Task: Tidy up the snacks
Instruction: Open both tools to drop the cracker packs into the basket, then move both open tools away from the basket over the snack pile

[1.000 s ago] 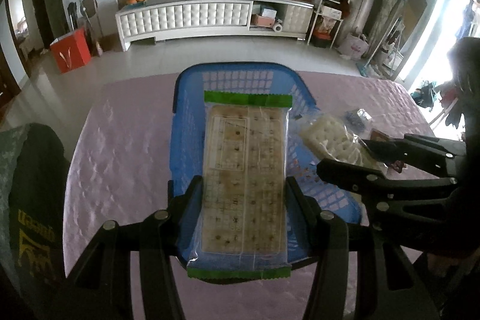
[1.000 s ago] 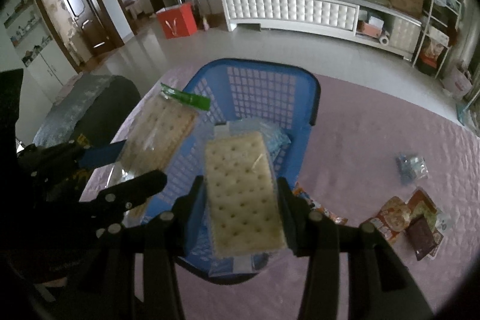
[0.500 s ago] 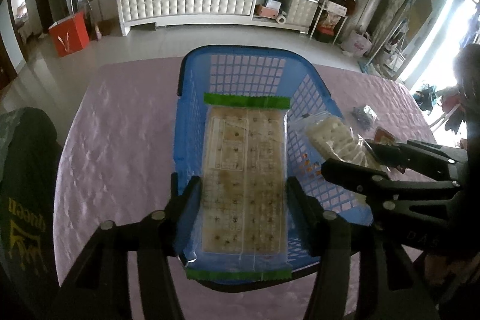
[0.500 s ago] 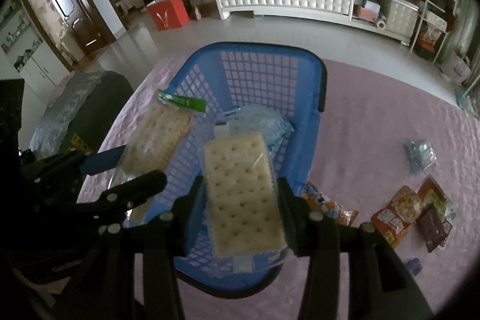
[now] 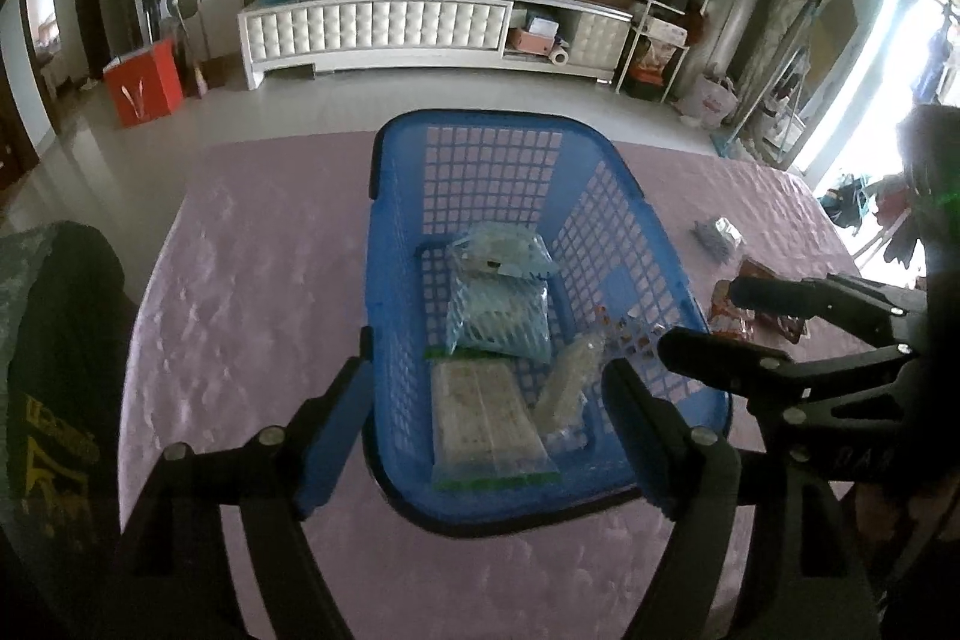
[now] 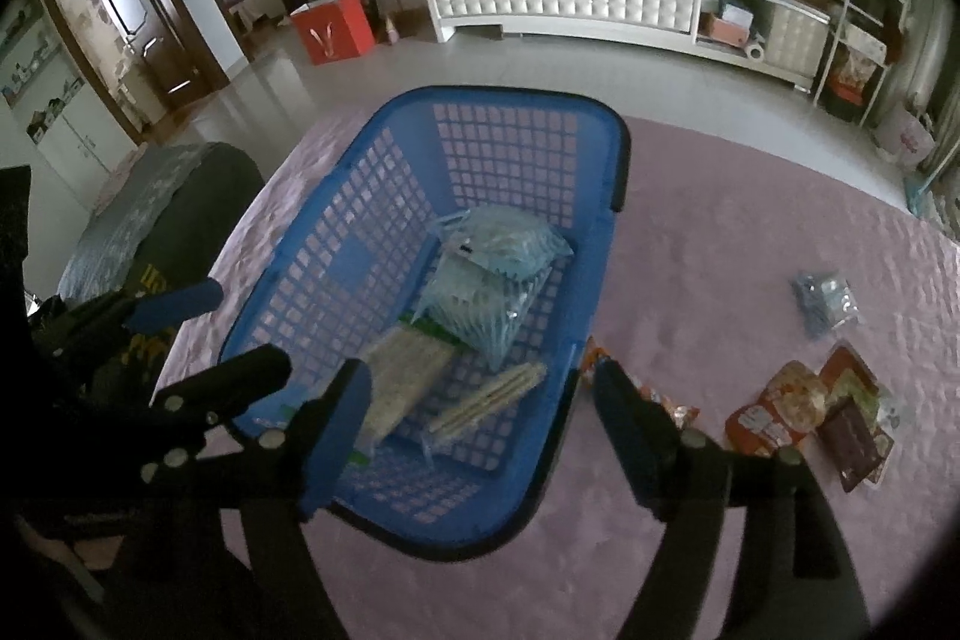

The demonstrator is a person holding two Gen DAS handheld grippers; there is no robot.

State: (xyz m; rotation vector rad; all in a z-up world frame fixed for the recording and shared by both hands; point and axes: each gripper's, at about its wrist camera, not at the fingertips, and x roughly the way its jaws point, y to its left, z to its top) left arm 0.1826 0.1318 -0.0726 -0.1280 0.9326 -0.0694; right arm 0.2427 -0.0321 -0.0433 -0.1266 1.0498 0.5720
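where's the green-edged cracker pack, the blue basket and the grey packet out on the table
green-edged cracker pack (image 5: 489, 415): left wrist view, middle of its clear top face
blue basket (image 6: 384, 112): right wrist view, far rim
grey packet (image 6: 825, 301): right wrist view, centre of the wrapper

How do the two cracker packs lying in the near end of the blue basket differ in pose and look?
The green-edged cracker pack lies flat on the basket floor, while the clear cracker pack is tipped on its edge, leaning beside it. The green-edged cracker pack shows its broad face; the clear cracker pack shows mostly its thin side. Both are rectangular cracker stacks in transparent wrap, inside the basket and free of either gripper.
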